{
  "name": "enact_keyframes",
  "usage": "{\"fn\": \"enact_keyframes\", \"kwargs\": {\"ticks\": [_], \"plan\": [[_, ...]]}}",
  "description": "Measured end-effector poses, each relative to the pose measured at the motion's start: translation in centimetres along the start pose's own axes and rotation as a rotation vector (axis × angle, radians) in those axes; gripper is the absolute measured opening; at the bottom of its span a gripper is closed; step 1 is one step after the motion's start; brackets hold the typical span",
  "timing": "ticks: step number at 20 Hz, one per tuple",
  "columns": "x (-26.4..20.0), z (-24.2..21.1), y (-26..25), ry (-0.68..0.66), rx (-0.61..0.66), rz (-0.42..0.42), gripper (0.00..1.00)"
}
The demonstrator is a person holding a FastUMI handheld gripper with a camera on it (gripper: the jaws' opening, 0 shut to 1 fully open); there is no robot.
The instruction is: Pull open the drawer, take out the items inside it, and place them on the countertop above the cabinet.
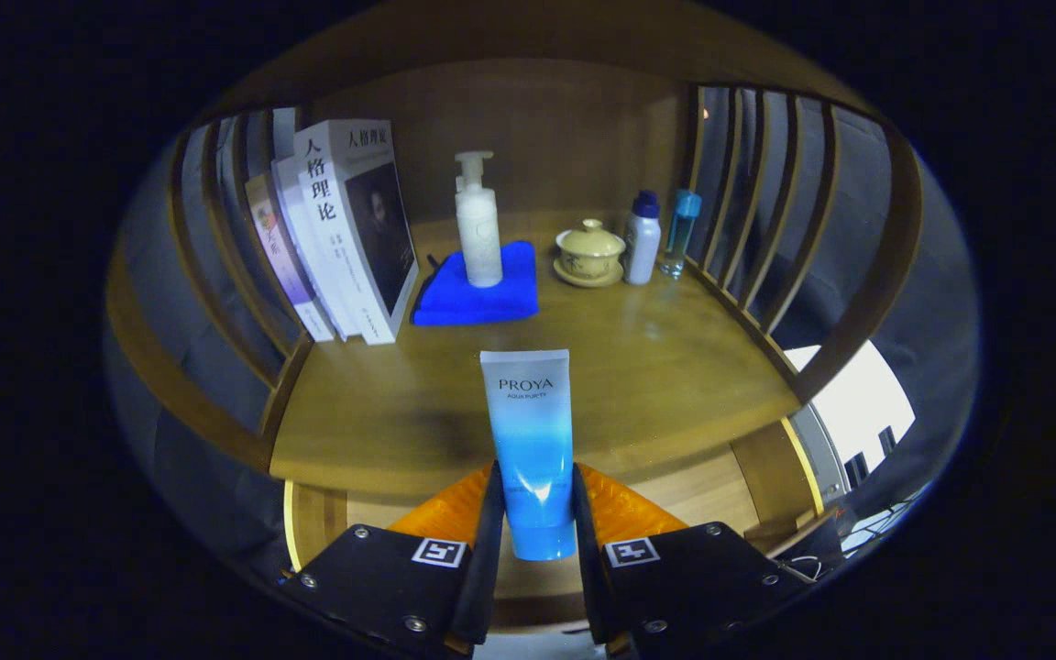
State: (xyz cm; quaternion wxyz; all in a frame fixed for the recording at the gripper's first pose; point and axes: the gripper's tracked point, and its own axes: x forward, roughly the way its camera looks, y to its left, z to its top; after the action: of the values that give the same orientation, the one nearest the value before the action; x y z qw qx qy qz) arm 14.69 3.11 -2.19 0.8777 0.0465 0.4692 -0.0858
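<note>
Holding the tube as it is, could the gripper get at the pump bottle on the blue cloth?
Probably not yet. The gripper has both fingers pressed on the blue tube. The countertop toward the pump bottle on the blue cloth looks free.

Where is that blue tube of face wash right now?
In the gripper view the blue tube stands upright, clamped between the gripper's two fingers, held over the front of the wooden countertop.
</note>
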Motion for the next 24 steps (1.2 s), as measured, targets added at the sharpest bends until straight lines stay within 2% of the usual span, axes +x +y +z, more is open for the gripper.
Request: {"fn": "enact_keyframes", "kwargs": {"ticks": [4, 9, 17, 18, 21, 24], "plan": [[4.1, 2.2, 0.4, -0.002, -0.057, 0.006, 0.41], [7.6, 2.3, -0.1, 0.037, -0.100, 0.001, 0.42], [9.4, 2.2, -0.6, 0.049, -0.131, 0.015, 0.49], [9.5, 2.3, -0.1, 0.041, -0.123, 0.037, 0.50], [7.4, 3.0, 1.3, -0.022, -0.134, 0.098, 0.63], [3.9, 3.2, 1.2, -0.139, -0.177, 0.105, 0.96]]}}
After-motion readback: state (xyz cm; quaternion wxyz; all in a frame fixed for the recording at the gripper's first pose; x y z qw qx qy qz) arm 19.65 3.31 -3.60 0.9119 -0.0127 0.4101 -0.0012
